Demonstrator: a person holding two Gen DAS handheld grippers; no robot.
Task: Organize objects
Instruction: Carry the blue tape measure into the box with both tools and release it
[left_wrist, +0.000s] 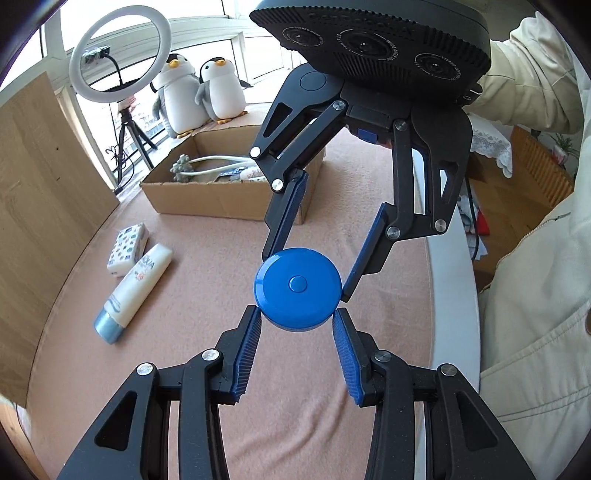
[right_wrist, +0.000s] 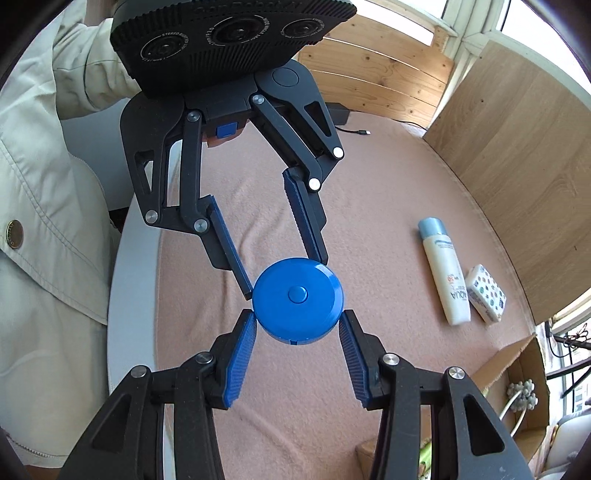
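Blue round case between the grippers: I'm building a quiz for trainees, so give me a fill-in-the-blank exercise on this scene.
1. The blue round case sits between ____ grippers, the left gripper and the right gripper, which face each other.
2. The white tube has a light ____ cap.
3. Beside the tube lies a dotted tissue pack; both rest on the ____ cloth.
4. The cardboard box stands in front of two plush ____.

Missing words: two; blue; pink; penguins

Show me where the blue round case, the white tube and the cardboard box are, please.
blue round case (left_wrist: 297, 284), left wrist view, centre button.
white tube (left_wrist: 142, 282), left wrist view, middle of body.
cardboard box (left_wrist: 207, 201), left wrist view, front wall.
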